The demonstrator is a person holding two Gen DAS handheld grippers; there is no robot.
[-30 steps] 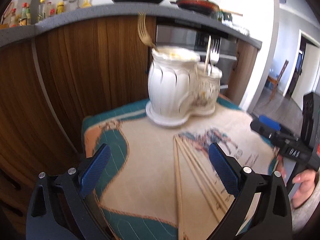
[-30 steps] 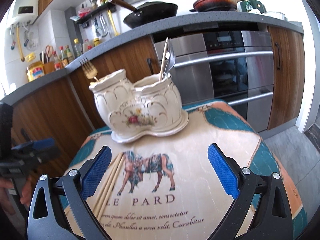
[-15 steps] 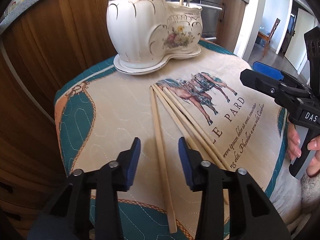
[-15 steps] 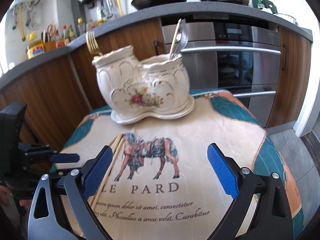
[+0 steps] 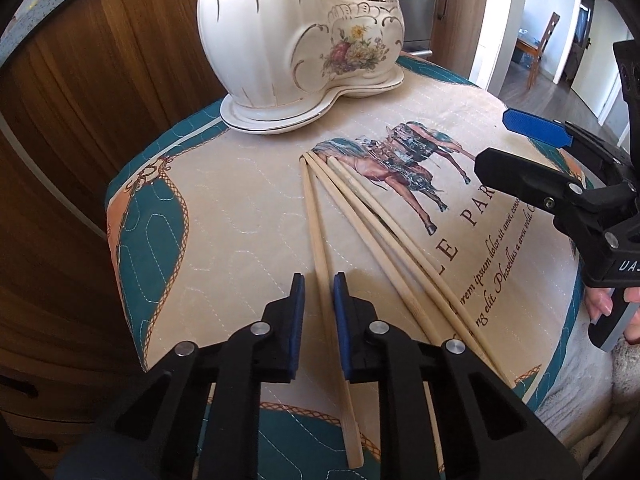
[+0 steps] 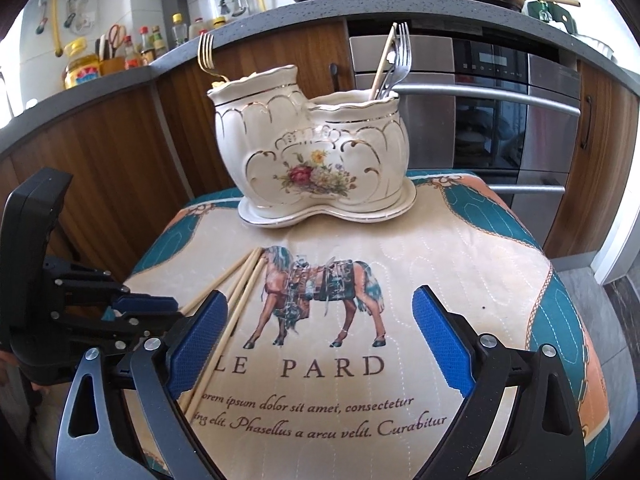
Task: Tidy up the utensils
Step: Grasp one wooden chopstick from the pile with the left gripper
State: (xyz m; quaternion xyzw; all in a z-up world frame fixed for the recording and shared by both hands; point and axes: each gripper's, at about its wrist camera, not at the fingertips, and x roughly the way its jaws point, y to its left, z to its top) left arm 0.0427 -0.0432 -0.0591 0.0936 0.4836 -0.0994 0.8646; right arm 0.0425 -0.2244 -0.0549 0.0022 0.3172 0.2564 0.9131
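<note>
Under everything lies the quilted cloth (image 6: 460, 248) with a horse and printed words on it, covering the small table in front of the wooden cabinets. At its far side stands the white holder (image 6: 316, 164) with two cups on one saucer. The taller cup has a gold fork (image 6: 206, 54) in it, and the lower cup has a silver fork (image 6: 402, 54) with what looks like one chopstick and a spoon, so I judge that part of the sorting is done. What is left are the loose chopsticks (image 5: 360, 216), about four of them, lying fanned out on the cloth near the holder, with their tips close together beside the horse picture. My left gripper (image 5: 319, 292) is low over the cloth, its fingers narrowed on both sides of the leftmost chopstick (image 5: 316, 224) but with a small gap on each side, so it is not clamped yet. My right gripper (image 6: 316, 336) hangs above the printed words with its fingers wide apart and nothing in them. I think the chopsticks must go into the holder one after another.
</note>
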